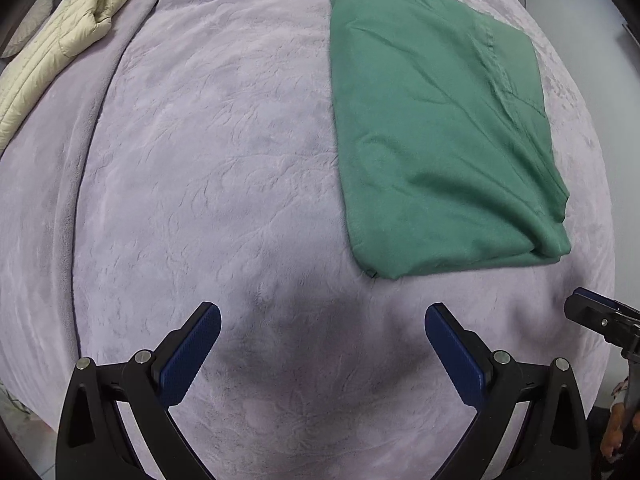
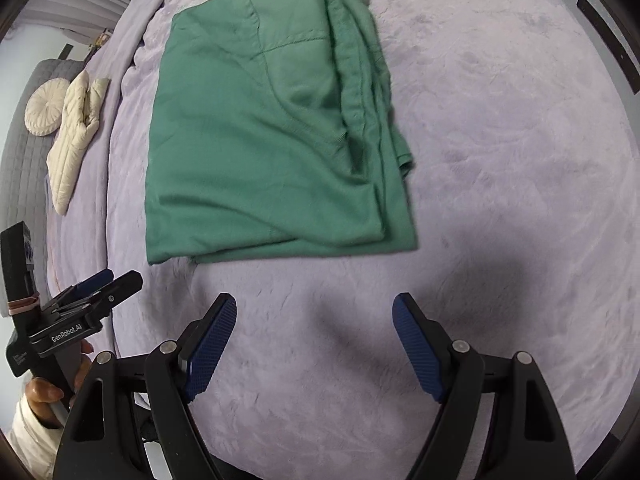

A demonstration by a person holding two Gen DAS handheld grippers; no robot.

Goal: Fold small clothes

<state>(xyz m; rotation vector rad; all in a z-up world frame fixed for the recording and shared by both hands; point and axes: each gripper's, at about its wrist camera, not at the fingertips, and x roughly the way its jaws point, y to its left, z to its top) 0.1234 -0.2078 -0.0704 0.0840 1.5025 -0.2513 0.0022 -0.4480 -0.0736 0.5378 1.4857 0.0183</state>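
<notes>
A green garment [image 1: 432,120] lies folded into a rough rectangle on the lilac blanket [image 1: 224,160]; it also shows in the right wrist view [image 2: 264,152], with bunched layers along its right side. My left gripper [image 1: 322,316] is open and empty, above the blanket, near and left of the garment's near edge. My right gripper [image 2: 314,308] is open and empty, just short of the garment's near edge. The left gripper also shows at the left of the right wrist view [image 2: 108,280]. The right gripper's tip shows at the right edge of the left wrist view [image 1: 588,300].
A cream quilted jacket [image 1: 60,40] lies at the far left of the bed, also in the right wrist view [image 2: 76,132], next to a round cream cushion [image 2: 44,108]. A grey padded headboard [image 2: 20,168] lies beyond. The bed's right edge meets pale floor [image 1: 580,8].
</notes>
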